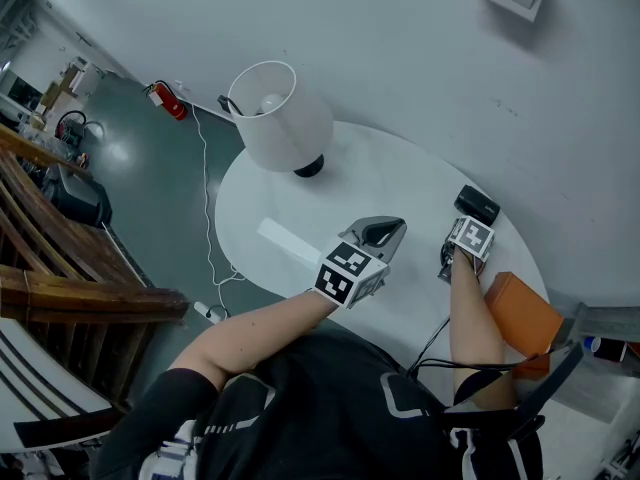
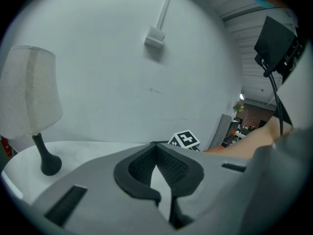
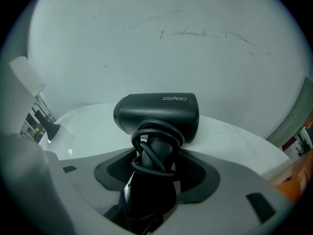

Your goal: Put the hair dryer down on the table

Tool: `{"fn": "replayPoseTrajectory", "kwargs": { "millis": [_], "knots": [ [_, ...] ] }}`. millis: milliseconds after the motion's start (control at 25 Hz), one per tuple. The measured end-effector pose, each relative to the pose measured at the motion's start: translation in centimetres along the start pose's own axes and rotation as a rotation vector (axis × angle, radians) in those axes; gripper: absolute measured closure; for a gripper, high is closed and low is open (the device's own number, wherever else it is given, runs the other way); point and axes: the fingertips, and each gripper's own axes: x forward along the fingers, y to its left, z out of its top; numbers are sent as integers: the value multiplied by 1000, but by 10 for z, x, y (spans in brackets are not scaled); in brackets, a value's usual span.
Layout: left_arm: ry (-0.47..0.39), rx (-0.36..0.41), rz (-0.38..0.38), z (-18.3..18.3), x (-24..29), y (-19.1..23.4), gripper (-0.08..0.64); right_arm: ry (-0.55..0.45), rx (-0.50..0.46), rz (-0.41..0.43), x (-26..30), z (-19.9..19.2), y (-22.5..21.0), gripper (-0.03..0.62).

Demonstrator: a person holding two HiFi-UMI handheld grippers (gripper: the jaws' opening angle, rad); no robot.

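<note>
A black hair dryer (image 3: 159, 112) has its cord wound round the handle. My right gripper (image 3: 157, 166) is shut on that handle, with the dryer's body pointing away from me over the round white table (image 3: 83, 126). In the head view the hair dryer (image 1: 477, 205) is near the table's (image 1: 400, 168) right far edge, close to the wall, just beyond my right gripper (image 1: 468, 230). I cannot tell whether it touches the tabletop. My left gripper (image 1: 385, 230) hovers over the table's middle. Its jaws meet at the tips with nothing between them (image 2: 156, 148).
A lamp (image 1: 280, 116) with a white shade stands at the table's far left, and shows as the lamp (image 2: 29, 92) in the left gripper view. An orange box (image 1: 520, 313) lies at the near right edge. A white strip (image 1: 285, 240) lies left of my left gripper. The wall runs close behind the table.
</note>
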Motion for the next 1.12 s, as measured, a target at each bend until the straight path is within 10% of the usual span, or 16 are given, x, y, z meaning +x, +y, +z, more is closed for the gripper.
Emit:
{"fn": "replayPoseTrajectory", "kwargs": {
  "millis": [1120],
  "knots": [
    [-32,11,-26,-13,-41,-14,555,-36,22,5,-39,-7,1,310]
  ]
}}
